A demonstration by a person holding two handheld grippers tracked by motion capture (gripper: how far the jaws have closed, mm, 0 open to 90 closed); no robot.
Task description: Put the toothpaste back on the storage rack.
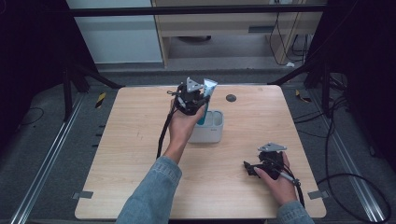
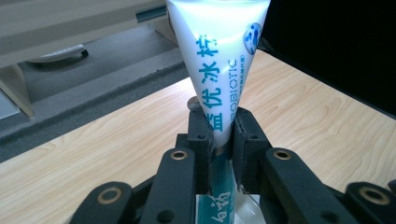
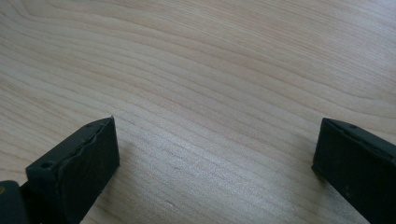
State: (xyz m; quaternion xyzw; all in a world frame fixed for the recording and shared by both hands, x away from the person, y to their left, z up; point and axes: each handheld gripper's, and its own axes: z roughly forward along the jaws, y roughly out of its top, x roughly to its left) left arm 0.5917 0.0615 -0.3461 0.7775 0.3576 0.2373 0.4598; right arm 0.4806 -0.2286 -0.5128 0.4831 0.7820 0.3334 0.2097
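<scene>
The left gripper (image 1: 192,95) was up over the far middle of the table (image 1: 140,154), and its jaws were clamped tight on a white tube (image 2: 219,70) with teal lettering, pinching it about halfway along. In the left gripper view, the tube's wide crimped end ran off the top edge, so that end was cut off. Its lower part dropped behind the jaws, and the cap end could not be made out. From the high view, the tube (image 1: 207,93) stood nearly upright, its lower end down inside a small white container (image 1: 212,133) just beneath the left hand (image 1: 183,126); the hand covered much of the container's left side.

Over at the near right, the right gripper (image 1: 252,168) sat low on the table in the right hand (image 1: 275,179). In the right gripper view its jaws were spread wide apart, with bare wood grain between them.

A small dark round spot (image 1: 230,98) lay on the table beyond the container; what it was could not be told.
</scene>
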